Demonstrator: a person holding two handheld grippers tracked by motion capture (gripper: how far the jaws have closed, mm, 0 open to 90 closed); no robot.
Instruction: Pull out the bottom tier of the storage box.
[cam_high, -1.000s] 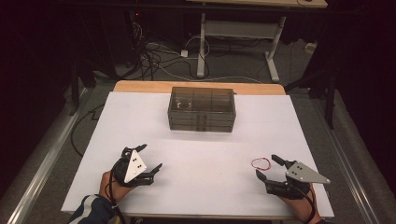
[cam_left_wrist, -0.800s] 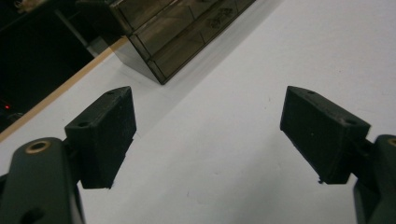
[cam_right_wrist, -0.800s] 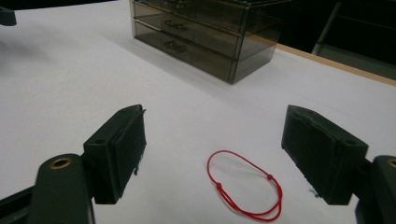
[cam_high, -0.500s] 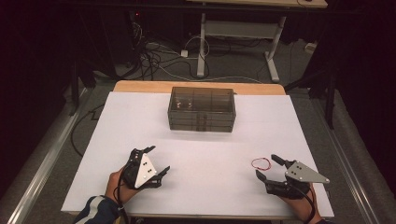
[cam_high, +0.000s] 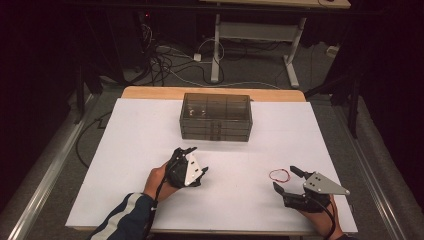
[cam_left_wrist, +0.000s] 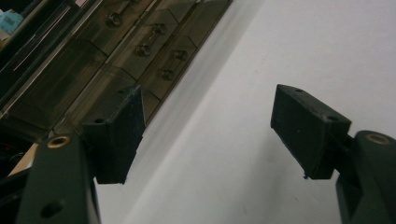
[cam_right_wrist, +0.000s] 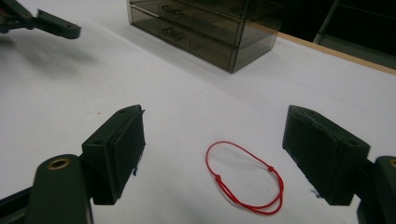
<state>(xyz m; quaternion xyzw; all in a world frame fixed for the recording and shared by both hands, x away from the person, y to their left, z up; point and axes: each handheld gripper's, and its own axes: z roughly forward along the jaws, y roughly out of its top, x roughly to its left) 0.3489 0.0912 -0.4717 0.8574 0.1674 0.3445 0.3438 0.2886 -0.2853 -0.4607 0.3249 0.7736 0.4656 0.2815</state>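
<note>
1. Looking down from the high view, the white table (cam_high: 150, 145) holds a smoky plastic drawer box (cam_high: 216, 116) at its far middle and a thin red string loop (cam_high: 279, 175) at the near right. The right gripper (cam_high: 286, 179) lies just near of the loop with its jaws apart, and the loop sits between and slightly beyond their tips. The left gripper (cam_high: 195, 159) hovers near the middle, jaws apart, angled toward the drawer box, well apart from the loop.

2. In the left gripper view, the jaws stand wide apart with nothing between them. Bare table lies ahead, and the drawer box (cam_left_wrist: 116, 51) runs across the far left, its small drawer knobs facing this side.

3. In the right gripper view, the jaws are wide apart and empty. The string loop (cam_right_wrist: 247, 177) lies flat on the table between them, a narrow oval whose long axis runs from the near right toward the far left, with small knots on its far and near-left sides. It looks very light, limp and thin, so it will likely slide or fold rather than resist. Pinching a strand near a knot, with the jaw tips pressed close to the table, seems the surest hold. The drawer box (cam_right_wrist: 205, 28) stands far behind, and the left gripper (cam_right_wrist: 60, 28) shows at the far left.
</note>
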